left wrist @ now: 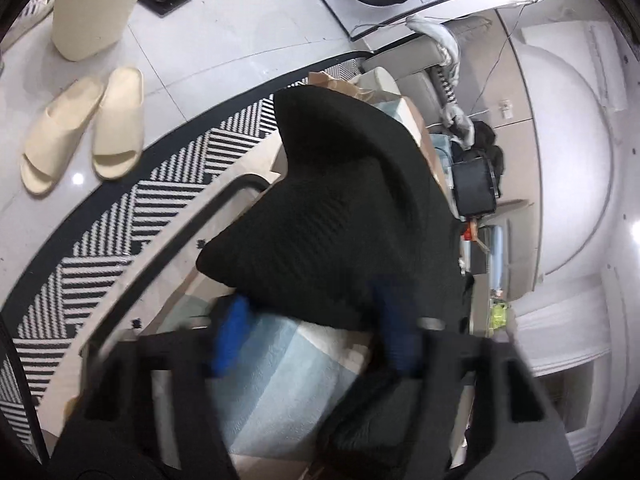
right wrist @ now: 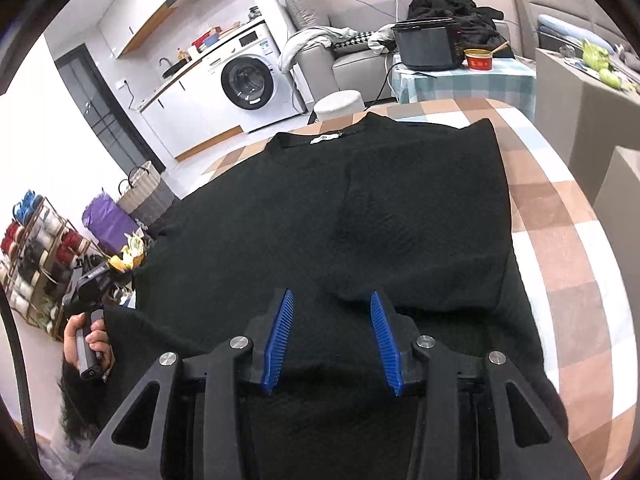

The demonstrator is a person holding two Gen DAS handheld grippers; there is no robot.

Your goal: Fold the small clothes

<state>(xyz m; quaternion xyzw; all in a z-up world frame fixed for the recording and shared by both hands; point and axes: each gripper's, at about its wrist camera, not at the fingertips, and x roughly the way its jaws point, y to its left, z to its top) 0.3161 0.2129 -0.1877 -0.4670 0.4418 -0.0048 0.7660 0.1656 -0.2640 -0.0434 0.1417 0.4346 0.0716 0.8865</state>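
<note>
Here the black knit top [right wrist: 360, 216] lies spread on the table [right wrist: 560, 240], whose checked cloth of brown, white and pale blue squares shows bare along the right edge; the collar with its small white label [right wrist: 325, 138] points away from the right camera, and one side panel seems already laid over the body, leaving a soft raised ridge down the middle. By my reading the fold is partway through, at the stage of bringing the sides or sleeves in. The right gripper [right wrist: 332, 340] hovers low over the near hem with its blue ribbed fingers [right wrist: 280, 340] spread wide and nothing between them. The left gripper [left wrist: 316, 332] is blurred in its own view; its blue fingers [left wrist: 234, 332] look apart, with a bulging lobe of the fabric [left wrist: 340, 208] just ahead of them, and whether the far finger has cloth pinched against it I cannot tell. From the right camera the left hand [right wrist: 86, 340] is seen at the table's left edge, gripping its handle beside the hanging sleeve. The next move likely calls for pinching a hem corner or the sleeve and carrying it across evenly. The knit looks thick, ribbed and limp, so it should drape and sag rather than hold a crisp crease.
</note>
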